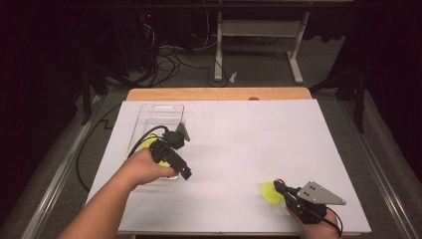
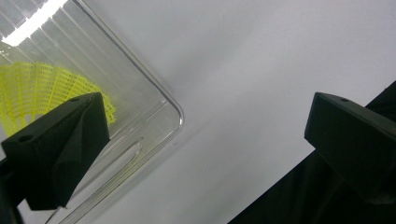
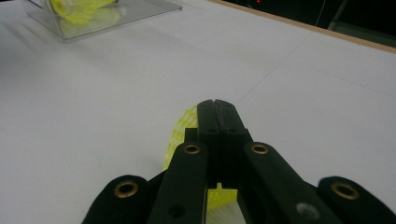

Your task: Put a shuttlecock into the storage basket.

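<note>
A yellow mesh shuttlecock (image 1: 270,193) lies near the table's front right; its skirt (image 3: 180,130) shows under my right gripper (image 1: 277,185). That gripper (image 3: 217,105) has its jaws pressed together on the mesh. At the left stands a clear plastic tray (image 1: 149,112) with a second yellow shuttlecock (image 1: 148,144) in its near part. My left gripper (image 1: 185,172) hangs over the tray's near right corner (image 2: 175,109), its jaws (image 2: 205,100) wide apart and holding nothing. Behind its left jaw the tray's shuttlecock (image 2: 42,91) shows through the ribbed plastic.
White paper (image 1: 259,144) covers the table, with a wooden edge (image 1: 219,93) at the far side. The tray (image 3: 140,11) and its shuttlecock (image 3: 77,9) sit far off in the right gripper view. Cables (image 1: 169,62) and a desk frame (image 1: 259,30) lie on the floor beyond.
</note>
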A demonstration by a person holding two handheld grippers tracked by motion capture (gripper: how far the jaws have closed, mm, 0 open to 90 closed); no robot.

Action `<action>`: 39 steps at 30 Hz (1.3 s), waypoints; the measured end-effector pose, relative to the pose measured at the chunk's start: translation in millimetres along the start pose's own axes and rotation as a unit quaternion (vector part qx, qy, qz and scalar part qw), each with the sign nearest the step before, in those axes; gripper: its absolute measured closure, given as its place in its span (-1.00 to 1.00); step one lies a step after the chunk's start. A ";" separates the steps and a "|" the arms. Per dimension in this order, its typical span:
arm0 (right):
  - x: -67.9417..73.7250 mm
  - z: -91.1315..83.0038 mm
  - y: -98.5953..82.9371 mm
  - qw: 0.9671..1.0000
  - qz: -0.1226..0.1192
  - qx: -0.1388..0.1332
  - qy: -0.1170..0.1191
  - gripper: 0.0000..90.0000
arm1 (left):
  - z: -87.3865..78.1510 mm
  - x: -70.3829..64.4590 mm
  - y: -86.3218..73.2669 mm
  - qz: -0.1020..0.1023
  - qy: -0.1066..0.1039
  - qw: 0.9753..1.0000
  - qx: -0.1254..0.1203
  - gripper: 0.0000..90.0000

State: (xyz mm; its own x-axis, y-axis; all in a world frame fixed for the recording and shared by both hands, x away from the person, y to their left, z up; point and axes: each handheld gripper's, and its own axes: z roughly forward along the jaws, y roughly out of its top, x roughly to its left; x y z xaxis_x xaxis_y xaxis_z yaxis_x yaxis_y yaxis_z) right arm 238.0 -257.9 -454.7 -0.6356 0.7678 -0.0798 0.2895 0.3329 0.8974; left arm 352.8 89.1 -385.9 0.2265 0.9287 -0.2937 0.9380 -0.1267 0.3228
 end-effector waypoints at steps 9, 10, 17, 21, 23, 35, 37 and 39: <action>-4.2 -8.3 7.1 1.000 0.001 -0.019 -0.016 1.00 | -0.4 -0.7 -0.3 0.001 -0.010 1.000 -0.004 -0.98; -4.8 -8.9 8.8 1.000 0.003 -0.023 -0.016 1.00 | -0.6 -0.4 -0.4 0.000 -0.010 1.000 -0.004 -0.98; -1.0 -9.5 22.9 0.999 -0.007 -0.029 -0.014 1.00 | -2.1 -0.8 -2.9 0.011 -0.014 1.000 -0.002 -0.94; 1.2 -6.6 30.9 0.999 -0.013 -0.034 -0.011 1.00 | -2.7 -1.4 -2.9 0.009 -0.015 1.000 -0.003 -0.94; 1.9 -4.3 34.8 0.999 -0.013 -0.036 -0.008 1.00 | -2.7 -1.7 -3.3 0.010 -0.016 1.000 -0.003 -0.94; 14.2 15.4 60.4 0.998 -0.028 -0.052 0.012 1.00 | -1.5 -6.9 -4.1 0.016 -0.015 1.000 0.001 -0.94; 17.6 19.7 62.1 0.998 -0.033 -0.052 0.017 1.00 | -1.4 -8.5 -3.7 0.014 -0.017 1.000 -0.001 -0.94; 21.0 24.1 63.4 0.998 -0.036 -0.054 0.022 1.00 | -1.5 -9.5 -3.0 0.013 -0.018 1.000 -0.002 -0.94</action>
State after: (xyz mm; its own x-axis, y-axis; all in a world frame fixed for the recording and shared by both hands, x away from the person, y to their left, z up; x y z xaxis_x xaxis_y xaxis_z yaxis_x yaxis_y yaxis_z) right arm 260.2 -207.5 -409.9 -0.6836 0.7185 -0.1282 0.1645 0.3228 0.9321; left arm 347.5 81.3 -382.7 0.2596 0.9118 -0.3182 0.9306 -0.1481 0.3348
